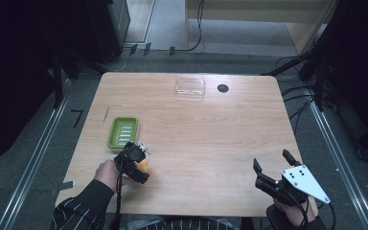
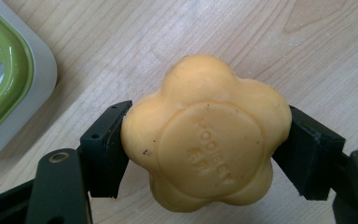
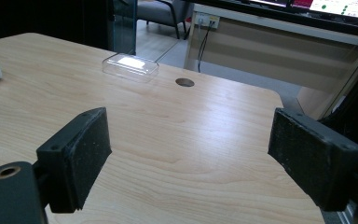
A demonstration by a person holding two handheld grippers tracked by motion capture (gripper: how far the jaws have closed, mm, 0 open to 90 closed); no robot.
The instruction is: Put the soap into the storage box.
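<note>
An orange flower-shaped soap (image 2: 207, 135) with embossed letters is clamped between the two black jaws of my left gripper (image 2: 205, 149), just above the wooden table. From above, that left gripper (image 1: 135, 162) hangs at the table's front left with the soap (image 1: 144, 166) peeking out, close to the near end of a green soap dish (image 1: 122, 132). The dish's green basin and grey rim (image 2: 9, 79) lie to the soap's left. My right gripper (image 1: 271, 163) rests at the front right with its jaws wide apart and nothing between its pads (image 3: 81, 149).
A clear plastic lid (image 1: 190, 88) lies at the table's far side, beside a round cable hole (image 1: 223, 88). The same lid (image 3: 130, 66) and hole (image 3: 184, 82) sit ahead of the right gripper. Cables and dark stands surround the table on the floor.
</note>
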